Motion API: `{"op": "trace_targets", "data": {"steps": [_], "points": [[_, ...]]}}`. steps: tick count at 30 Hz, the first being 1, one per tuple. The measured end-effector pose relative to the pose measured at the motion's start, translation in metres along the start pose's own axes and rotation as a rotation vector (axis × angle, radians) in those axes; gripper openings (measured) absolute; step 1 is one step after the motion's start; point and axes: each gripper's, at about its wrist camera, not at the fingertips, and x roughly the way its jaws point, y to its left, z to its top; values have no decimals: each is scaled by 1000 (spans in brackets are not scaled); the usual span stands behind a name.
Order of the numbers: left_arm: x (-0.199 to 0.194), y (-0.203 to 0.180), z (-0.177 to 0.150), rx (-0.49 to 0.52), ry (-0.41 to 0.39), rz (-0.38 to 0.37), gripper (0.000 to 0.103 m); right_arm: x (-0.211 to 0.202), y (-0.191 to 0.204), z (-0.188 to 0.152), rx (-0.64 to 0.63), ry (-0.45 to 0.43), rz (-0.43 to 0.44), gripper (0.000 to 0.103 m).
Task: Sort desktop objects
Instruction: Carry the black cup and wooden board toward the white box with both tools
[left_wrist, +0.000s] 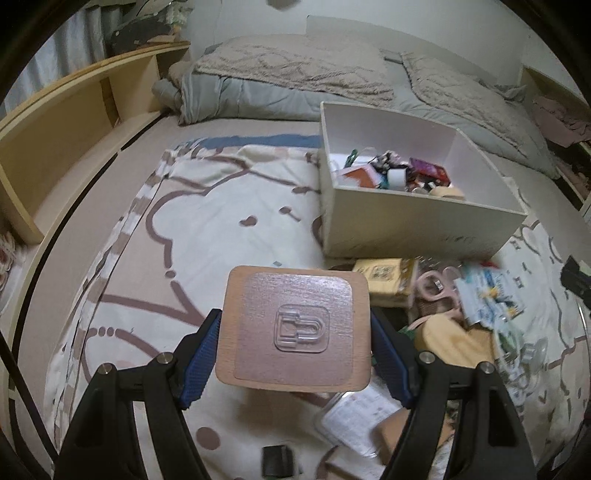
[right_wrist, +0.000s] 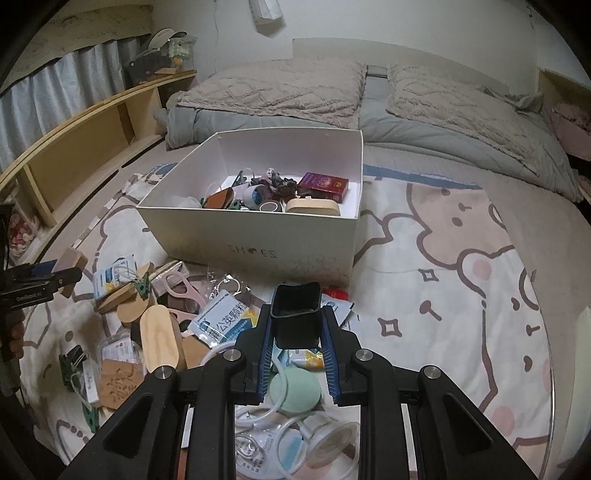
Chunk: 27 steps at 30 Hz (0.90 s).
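Two hand-held tongs work over a bed spread with a cartoon-print blanket. The left tongs are clamped wide on a square wooden block with a clear stick-on hook on its upper face; the blue pads press both side edges, and the block is lifted above the blanket. The right tongs are closed narrowly on a small black open-topped cup, held upright above the clutter.

Beyond them a white cardboard box sits on the blanket, already holding a dark red packet, a roll of tape, a pale oval wooden piece and other small items too jumbled to name.

In front of the box lies a loose pile: pink scissors, a blue-and-white sachet, an oval wooden lid, a green round disc, clear tubing and a black binder clip. Grey bedding lies folded at the head of the bed, and a wooden shelf runs along the left.
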Motion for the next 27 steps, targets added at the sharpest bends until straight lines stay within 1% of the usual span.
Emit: {"op": "trace_targets", "data": {"steps": [5,11,22,25,27], "points": [[-6,-17,11,10,-30,-16,77,-4,4,6,-5,-30,-14,25],[-14,-36,26,-3,-72,-37,77,-9,10,19,-5,-68,-3,25],[-20,-64,51,-12,-145,-37,77,-9,25,43,16,-124,6,25],[-21,-70,56,-18,-156,-43,77,-8,27,49,24,-140,-19,25],[-21,-75,60,-15,-167,-41,77,-7,27,54,25,-150,-18,25]]}}
